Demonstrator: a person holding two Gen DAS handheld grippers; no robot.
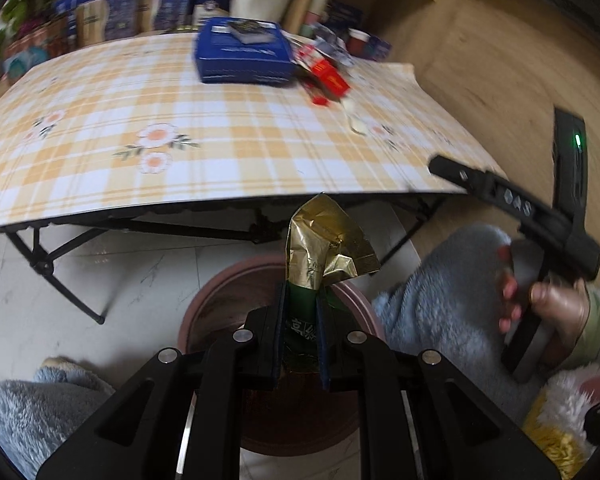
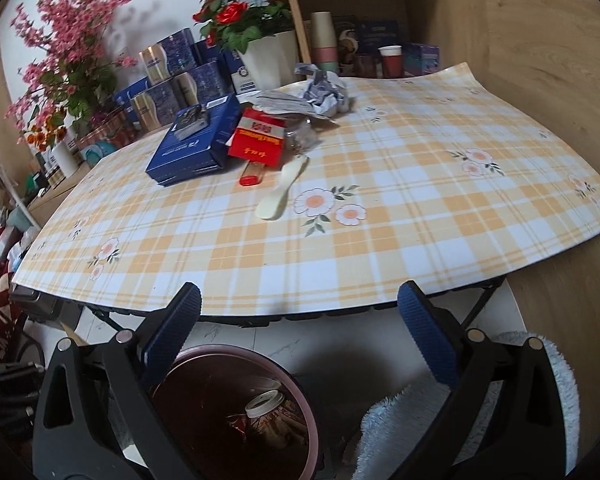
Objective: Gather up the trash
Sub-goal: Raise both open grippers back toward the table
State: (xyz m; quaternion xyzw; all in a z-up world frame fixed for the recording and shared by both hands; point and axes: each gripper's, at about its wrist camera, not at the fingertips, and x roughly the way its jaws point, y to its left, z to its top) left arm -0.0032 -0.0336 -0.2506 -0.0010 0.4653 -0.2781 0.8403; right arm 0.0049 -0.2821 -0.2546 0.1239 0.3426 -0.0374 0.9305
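My left gripper (image 1: 302, 320) is shut on a crumpled gold and green wrapper (image 1: 328, 244) and holds it above the brown trash bin (image 1: 204, 308) on the floor in front of the table. My right gripper (image 2: 300, 320) is open and empty, above the same bin (image 2: 300, 396), which holds a jar and other trash. On the checked tablecloth lie a red cigarette pack (image 2: 258, 140), a red lighter (image 2: 252, 174), a white plastic spoon (image 2: 282, 190), crumpled paper (image 2: 326, 90) and a clear wrapper (image 2: 300, 136). The right gripper's body shows in the left wrist view (image 1: 540, 216).
A blue box (image 2: 192, 144) with a small dark box on it sits on the table (image 2: 420, 240). Flower pots, blue tins and cups stand behind the table by a wooden shelf. A fluffy blue sleeve (image 1: 440, 300) is at the right.
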